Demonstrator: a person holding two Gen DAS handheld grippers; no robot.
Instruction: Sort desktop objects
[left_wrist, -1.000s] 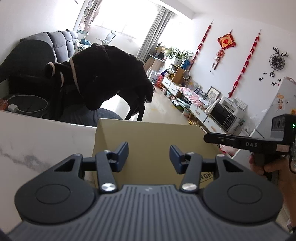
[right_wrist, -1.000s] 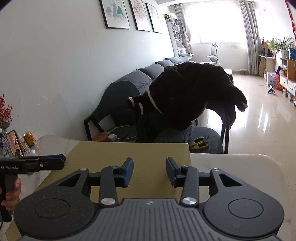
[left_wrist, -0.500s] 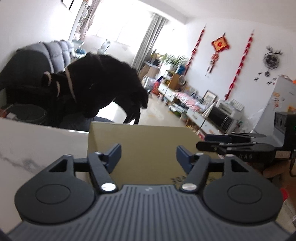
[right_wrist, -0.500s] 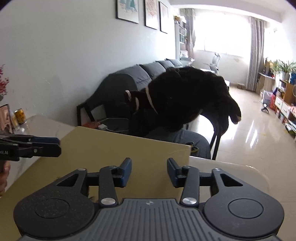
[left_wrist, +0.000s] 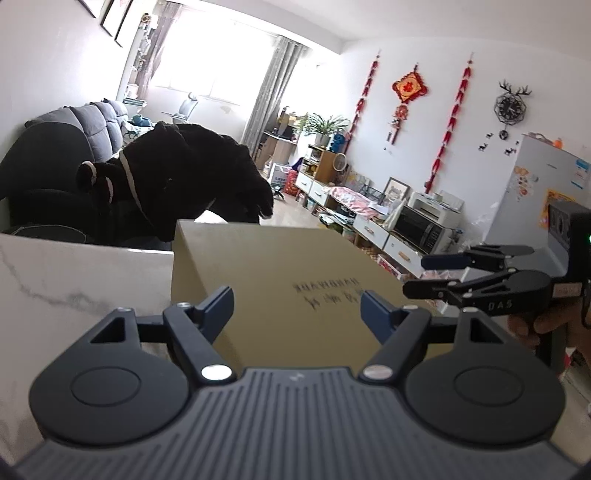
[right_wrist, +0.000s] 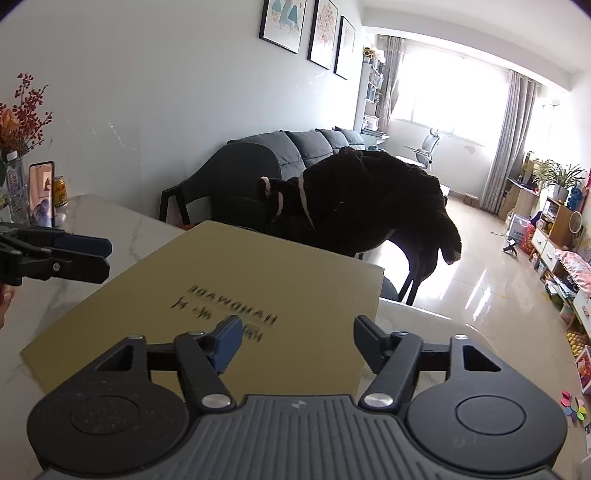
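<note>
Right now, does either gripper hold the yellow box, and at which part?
Nothing is held. The left gripper and the right gripper have just been opening; their jaws stand apart above the yellow box, which lies on the marble table.

A flat tan box (right_wrist: 229, 295) fills the middle of the white marble table (left_wrist: 74, 280), so a hand can only pass over its lid. Bare tabletop lies open to its left in the left wrist view. At the far corner by the wall, a bottle (right_wrist: 16, 184), a phone (right_wrist: 41, 194) and a can (right_wrist: 60, 192) crowd the edge. Beyond the table a chair draped with a black coat (right_wrist: 369, 199) blocks the way.
</note>
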